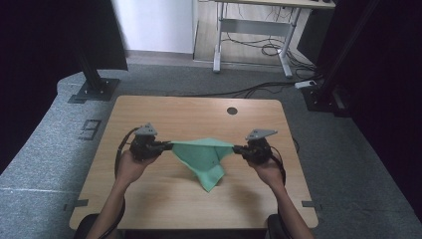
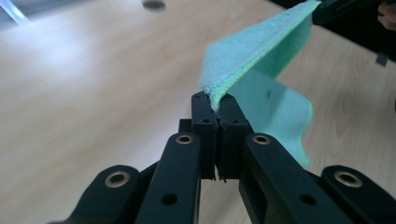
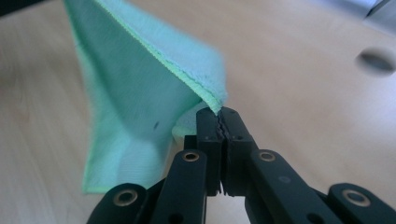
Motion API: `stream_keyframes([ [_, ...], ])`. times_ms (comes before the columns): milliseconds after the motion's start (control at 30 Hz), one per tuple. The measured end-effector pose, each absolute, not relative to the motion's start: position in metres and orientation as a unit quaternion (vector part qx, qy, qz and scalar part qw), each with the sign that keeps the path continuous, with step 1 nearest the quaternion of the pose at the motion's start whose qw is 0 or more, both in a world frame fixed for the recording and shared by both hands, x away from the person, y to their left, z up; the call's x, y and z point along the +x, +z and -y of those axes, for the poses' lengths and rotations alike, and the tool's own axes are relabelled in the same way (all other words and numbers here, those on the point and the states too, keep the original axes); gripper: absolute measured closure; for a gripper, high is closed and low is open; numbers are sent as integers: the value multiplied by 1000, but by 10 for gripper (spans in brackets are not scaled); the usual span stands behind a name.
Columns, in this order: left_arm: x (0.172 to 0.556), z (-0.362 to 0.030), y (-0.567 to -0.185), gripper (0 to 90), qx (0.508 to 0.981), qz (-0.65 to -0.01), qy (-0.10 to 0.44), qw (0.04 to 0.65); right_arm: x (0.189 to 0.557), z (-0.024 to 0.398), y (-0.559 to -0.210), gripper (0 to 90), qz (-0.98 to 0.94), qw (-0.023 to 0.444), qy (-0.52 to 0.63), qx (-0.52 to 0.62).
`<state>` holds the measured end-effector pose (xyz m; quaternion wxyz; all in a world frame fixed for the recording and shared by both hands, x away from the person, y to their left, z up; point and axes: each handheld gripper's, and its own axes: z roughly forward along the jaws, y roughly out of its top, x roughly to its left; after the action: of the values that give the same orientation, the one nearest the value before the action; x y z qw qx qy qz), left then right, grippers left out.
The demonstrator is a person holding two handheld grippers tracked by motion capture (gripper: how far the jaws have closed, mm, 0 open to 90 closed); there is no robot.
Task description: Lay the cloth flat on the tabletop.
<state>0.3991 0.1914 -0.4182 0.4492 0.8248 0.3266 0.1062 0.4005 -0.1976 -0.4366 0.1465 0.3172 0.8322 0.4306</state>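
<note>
- While it hangs stretched between the two claws above the middle of the bench, the green cloth (image 1: 204, 155) shows a taut upper edge running side to side and a loose body that sags down to a point toward the person's side.
- Its colour is a pale mint green; the weave looks soft and slightly fuzzy, with a stitched hem along the border.
- Seen in the left gripper view, the cloth (image 2: 261, 60) is doubled over at the held corner, and a small dark speck sits on the hanging panel.
- Seen in the right gripper view, the cloth (image 3: 140, 93) folds over at the pinched corner too, and the same kind of dark speck shows on its lower panel.
- The left claw (image 1: 166, 146) is clamped on the cloth's left corner, jaws pressed together with the fabric between them.
- The right claw (image 1: 237, 148) is clamped on the opposite corner in the same way.
- Each claw is held by a hand: the left hand (image 1: 130, 167) and the right hand (image 1: 268, 171), forearms entering from the near edge.
- The bench (image 1: 164, 112) is light wood with a round dark hole (image 1: 232, 110) near its far edge.
- Grey carpet (image 1: 45, 149) surrounds the bench, with cables (image 1: 259, 89) trailing on the floor beyond it.
</note>
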Motion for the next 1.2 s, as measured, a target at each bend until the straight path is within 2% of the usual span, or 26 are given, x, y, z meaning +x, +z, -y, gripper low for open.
stream_keyframes([
  [100, 421, -191, -407, 845, 818, -349, 123, 440, 418, 194, -415, 869, -826, 171, 430, 323],
  [133, 431, -190, -408, 769, 818, -368, 142, 419, 424, 192, -413, 861, -825, 175, 427, 327],
  [167, 443, -189, -412, 669, 817, -390, 158, 394, 432, 190, -412, 817, -824, 184, 419, 333],
  [200, 443, -189, -412, 549, 817, -390, 158, 394, 432, 190, -412, 817, -824, 184, 419, 333],
  [233, 455, -190, -421, 461, 817, -413, 173, 364, 450, 186, -419, 599, -820, 196, 395, 364],
  [267, 464, -192, -436, 406, 815, -437, 185, 333, 456, 186, -425, 580, -818, 193, 390, 376],
  [300, 464, -192, -436, 373, 815, -437, 185, 333, 456, 186, -425, 580, -818, 193, 390, 376],
  [333, 462, -194, -448, 337, 812, -443, 175, 336, 459, 189, -438, 517, -815, 184, 389, 388],
  [467, 449, -195, -470, 212, 814, -446, 178, 327, 453, 197, -463, 491, -820, 160, 384, 394],
  [567, 442, -194, -475, 201, 814, -443, 171, 334, 450, 200, -471, 493, -818, 148, 386, 401],
  [700, 426, -179, -488, 201, 831, -411, 149, 344, 441, 196, -485, 575, -825, 117, 395, 387],
  [800, 421, -168, -497, 201, 835, -402, 138, 349, 438, 188, -492, 598, -830, 104, 399, 375],
  [1100, 414, -146, -523, 138, 843, -392, 127, 346, 440, 166, -516, 484, -845, 103, 389, 351],
  [1200, 412, -137, -529, 115, 844, -392, 131, 341, 446, 161, -527, 479, -845, 93, 390, 354],
])
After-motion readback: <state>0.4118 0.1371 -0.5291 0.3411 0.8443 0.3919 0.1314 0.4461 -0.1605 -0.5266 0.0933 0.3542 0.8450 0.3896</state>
